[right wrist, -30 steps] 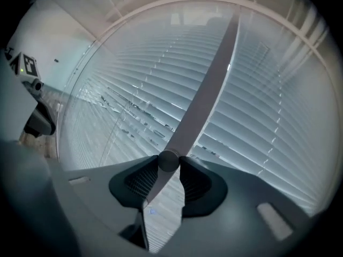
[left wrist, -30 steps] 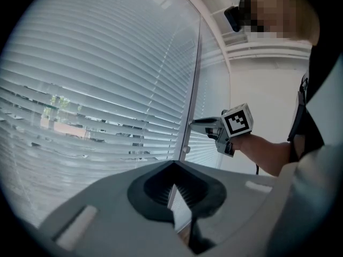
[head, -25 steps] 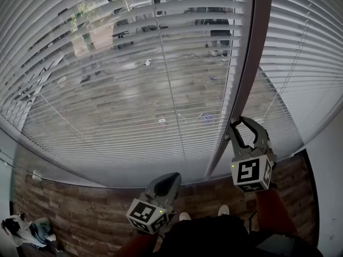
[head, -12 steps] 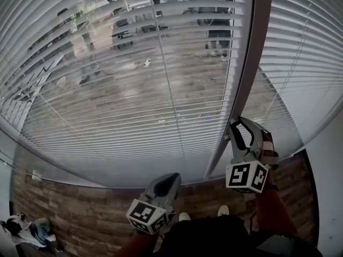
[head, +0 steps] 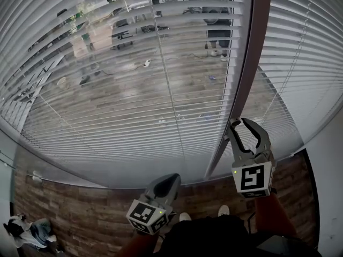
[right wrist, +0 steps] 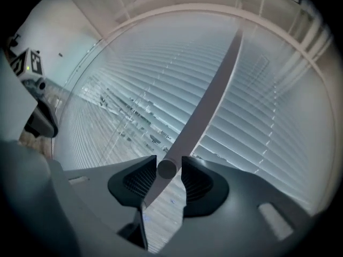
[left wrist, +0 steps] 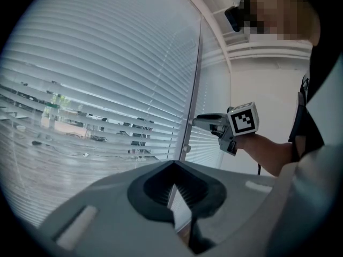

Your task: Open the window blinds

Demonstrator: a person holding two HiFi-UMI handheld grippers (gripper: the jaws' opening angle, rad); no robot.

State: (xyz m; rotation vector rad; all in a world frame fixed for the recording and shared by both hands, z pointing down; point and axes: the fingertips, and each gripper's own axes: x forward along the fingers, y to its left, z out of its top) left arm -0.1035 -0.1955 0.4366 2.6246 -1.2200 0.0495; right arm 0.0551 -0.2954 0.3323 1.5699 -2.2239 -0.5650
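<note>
Flanking the wand [right wrist: 214, 90], right gripper [head: 239, 124] jaws have just been opening

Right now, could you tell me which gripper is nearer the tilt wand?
Right. The right gripper, whose jaws have just been opening, straddles the lower end of the tilt wand; the left gripper hangs lower, off to its left.

A wide glazed window [head: 134, 90] is covered by white horizontal-slat blinds [head: 107, 138] and is divided by a dark brown upright frame post [head: 252, 63]; pale daylight is let in between the slats; a brown wood-plank floor [head: 69, 208] is seen below; a plain white wall [head: 329, 159] is met at the right.
</note>
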